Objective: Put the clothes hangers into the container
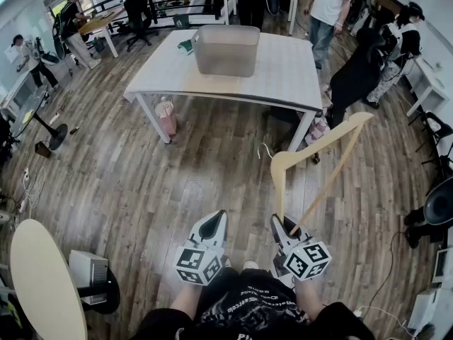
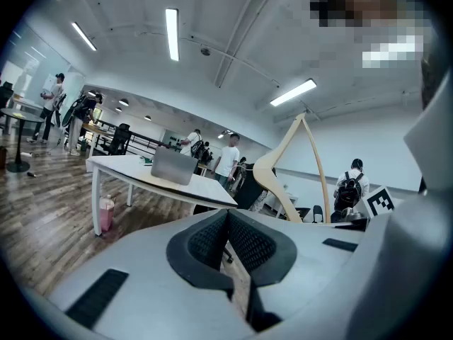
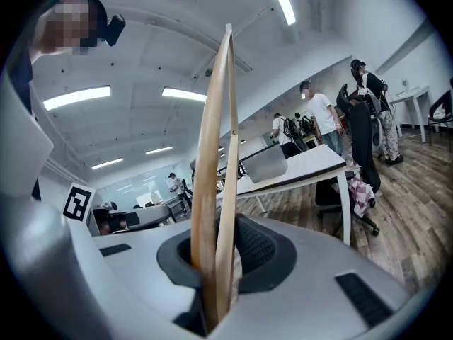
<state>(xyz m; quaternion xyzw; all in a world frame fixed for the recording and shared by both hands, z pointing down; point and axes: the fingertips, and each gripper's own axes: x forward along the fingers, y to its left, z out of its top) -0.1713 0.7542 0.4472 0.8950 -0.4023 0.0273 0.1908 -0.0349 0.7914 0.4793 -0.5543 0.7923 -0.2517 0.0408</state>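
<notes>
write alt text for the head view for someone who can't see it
Seen from above, the right tool grips a wooden hanger by one end, while the left tool beside it is shut and empty. Across the wood floor stands a white table with a grey container on it.

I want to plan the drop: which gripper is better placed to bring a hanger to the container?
Right, probably: the right gripper is shut on the wooden hanger, while the left gripper is shut and holds nothing.
</notes>
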